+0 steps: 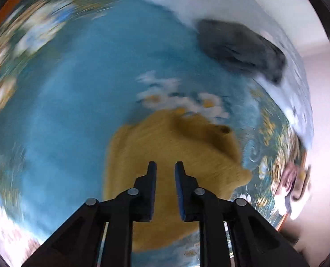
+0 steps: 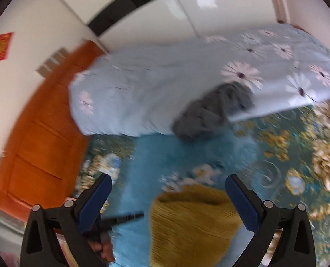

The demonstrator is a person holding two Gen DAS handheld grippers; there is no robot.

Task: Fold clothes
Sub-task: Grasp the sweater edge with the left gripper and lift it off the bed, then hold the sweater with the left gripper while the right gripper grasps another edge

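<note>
A mustard-yellow ribbed garment (image 1: 171,155) lies bunched on the blue floral bedspread (image 1: 75,89). My left gripper (image 1: 165,166) hovers just above it, its jaws a narrow gap apart and holding nothing. In the right wrist view the same yellow garment (image 2: 187,222) lies below and between the fingers of my right gripper (image 2: 168,180), which is wide open and empty. A crumpled dark grey garment (image 1: 238,46) lies farther back, seen also in the right wrist view (image 2: 213,109) against the duvet. Both views are motion-blurred.
A pale blue daisy-print duvet (image 2: 153,84) is heaped across the back of the bed. An orange wooden door (image 2: 42,133) stands at the left. The left gripper and the hand holding it (image 2: 111,227) show low in the right wrist view.
</note>
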